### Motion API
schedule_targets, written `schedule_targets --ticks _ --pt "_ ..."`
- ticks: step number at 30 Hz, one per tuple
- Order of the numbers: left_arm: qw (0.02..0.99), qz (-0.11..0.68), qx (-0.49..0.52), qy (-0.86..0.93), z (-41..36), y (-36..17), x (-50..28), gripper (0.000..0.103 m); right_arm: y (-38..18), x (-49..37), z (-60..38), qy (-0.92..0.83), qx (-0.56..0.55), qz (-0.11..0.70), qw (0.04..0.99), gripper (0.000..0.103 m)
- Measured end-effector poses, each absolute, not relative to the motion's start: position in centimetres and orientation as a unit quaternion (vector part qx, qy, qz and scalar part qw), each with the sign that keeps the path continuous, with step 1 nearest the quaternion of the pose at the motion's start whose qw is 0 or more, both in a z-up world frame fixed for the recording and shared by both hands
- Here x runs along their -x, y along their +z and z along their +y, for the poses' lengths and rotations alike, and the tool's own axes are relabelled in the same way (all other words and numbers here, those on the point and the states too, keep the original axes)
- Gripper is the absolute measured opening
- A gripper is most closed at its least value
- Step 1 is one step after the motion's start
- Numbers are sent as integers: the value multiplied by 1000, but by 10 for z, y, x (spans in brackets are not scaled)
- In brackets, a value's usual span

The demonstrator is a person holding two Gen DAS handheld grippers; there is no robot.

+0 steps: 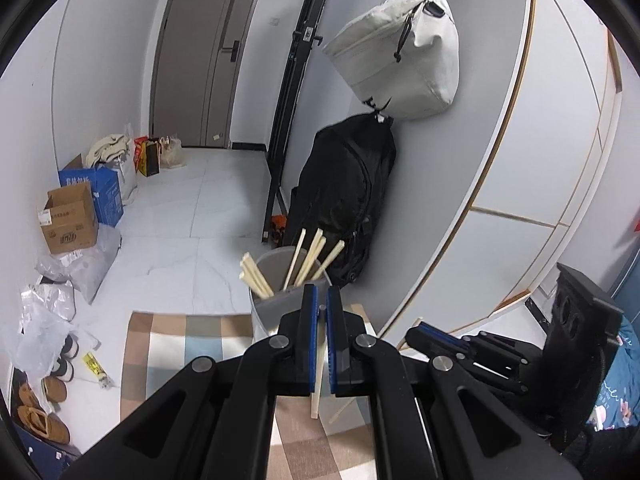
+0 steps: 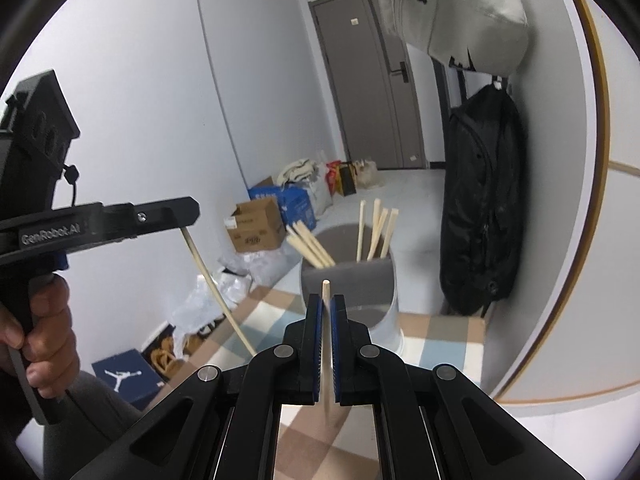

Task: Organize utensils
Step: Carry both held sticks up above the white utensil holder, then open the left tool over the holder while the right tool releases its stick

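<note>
My left tongs (image 1: 321, 304) clamp 1 pale wooden chopstick (image 1: 318, 376); my right tongs (image 2: 328, 308) clamp another (image 2: 326, 292). Both hang just before the round grey utensil holder (image 2: 352, 280), which stands on the checked cloth (image 2: 436, 344) with 2 chopstick bundles (image 2: 376, 232) inside.

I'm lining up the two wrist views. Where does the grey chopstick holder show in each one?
Left wrist view: the grey chopstick holder stands low in the middle, just beyond the claw tips, on the checked mat.
Right wrist view: right of middle, it stands ahead of the claw tips on the same mat.
Shared landmark: the black backpack hanging on the wall to its right.
</note>
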State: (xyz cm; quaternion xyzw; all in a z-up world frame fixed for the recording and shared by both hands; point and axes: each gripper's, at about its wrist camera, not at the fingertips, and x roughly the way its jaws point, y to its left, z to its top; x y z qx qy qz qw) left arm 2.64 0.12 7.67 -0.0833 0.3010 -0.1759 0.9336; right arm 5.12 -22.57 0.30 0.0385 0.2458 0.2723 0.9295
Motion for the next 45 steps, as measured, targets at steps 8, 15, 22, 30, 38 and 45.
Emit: schedule_targets --ticks 8,15,22,30,38,45 --pt "943 271 77 -177 1 113 -51 0 61 -73 -238 283 -47 194 938 3" --pt "956 236 64 -160 6 138 -80 0 92 -105 -233 283 -52 163 944 3" --pt "958 239 47 -152 5 133 -112 0 105 -137 -217 283 -37 146 947 3" --pt "954 256 41 -152 6 114 -133 0 97 -156 -197 290 -18 150 945 3" --pt "947 269 55 -166 11 92 -144 0 77 -165 -186 296 -2 167 941 3" --pt "943 281 52 -172 11 73 -148 0 45 -173 -174 309 5 201 930 3"
